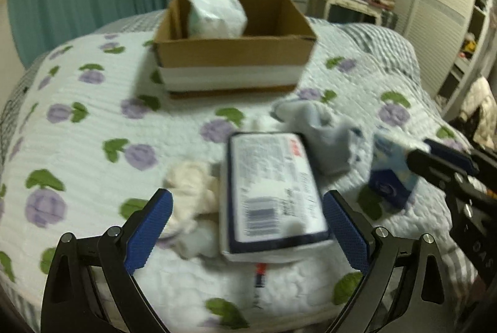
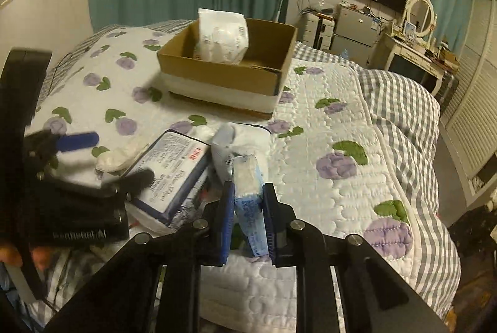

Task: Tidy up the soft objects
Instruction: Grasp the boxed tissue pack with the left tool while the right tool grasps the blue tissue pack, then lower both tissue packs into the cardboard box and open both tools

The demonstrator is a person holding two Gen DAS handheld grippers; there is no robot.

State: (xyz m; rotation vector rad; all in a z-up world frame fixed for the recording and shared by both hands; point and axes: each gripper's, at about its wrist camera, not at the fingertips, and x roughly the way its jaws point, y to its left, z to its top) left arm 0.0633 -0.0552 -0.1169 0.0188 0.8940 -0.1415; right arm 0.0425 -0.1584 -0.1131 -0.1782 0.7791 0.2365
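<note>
So the right claw (image 2: 248, 218) is clamped on a small blue-and-white soft tissue pack (image 2: 248, 193), pinched by its narrow sides so it stands on edge just over the flower-print quilted bedspread (image 2: 341, 122). Gripping it that way makes sense to me, since the flat faces would just squish.

The left claw (image 1: 248, 227) is spread wide with nothing in it, its blue pads either side of a big flat blue-bordered tissue package (image 1: 270, 193) lying label-up on the bed. Looks lined up to take that one, I'd guess.

Beside that package there's a crumpled cream cloth (image 1: 192, 187) on one side and a bunched grey-blue sock-like thing (image 1: 320, 128) behind it, all touching in one heap.

The open brown cardboard box (image 1: 233, 53) sits further up the bed, well apart from the pile, with a white plastic-wrapped soft pack (image 1: 214, 10) already standing in its corner. Probably the drop-off spot.
</note>
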